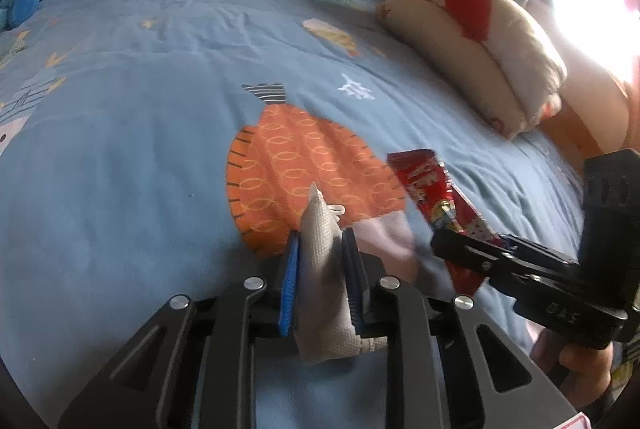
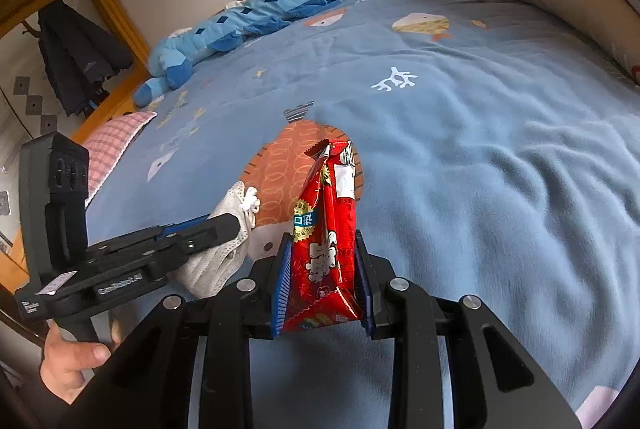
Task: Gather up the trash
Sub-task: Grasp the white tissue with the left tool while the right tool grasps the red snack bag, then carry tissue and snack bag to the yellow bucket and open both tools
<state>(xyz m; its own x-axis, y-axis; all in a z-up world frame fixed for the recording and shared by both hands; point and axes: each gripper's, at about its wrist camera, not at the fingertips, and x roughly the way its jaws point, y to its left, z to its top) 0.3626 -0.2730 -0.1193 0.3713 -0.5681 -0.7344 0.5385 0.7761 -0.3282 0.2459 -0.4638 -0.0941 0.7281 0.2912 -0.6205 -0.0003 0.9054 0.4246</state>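
Jaws pinch mask [image 1: 324,269] and wrapper [image 2: 326,241]; only right view shows coat [image 2: 76,65]

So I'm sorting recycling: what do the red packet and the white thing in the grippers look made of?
Red snack packet: glossy printed plastic film, judging by its sheen, sharp creases and crimped end. White face mask: soft, matte, probably nonwoven fabric, with a dimpled texture and a knotted ear loop.

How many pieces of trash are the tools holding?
2. A red snack wrapper is pinched in the right tool, and a white face mask is pinched in the left tool. Both are above the blue bedspread. More may be out of view.
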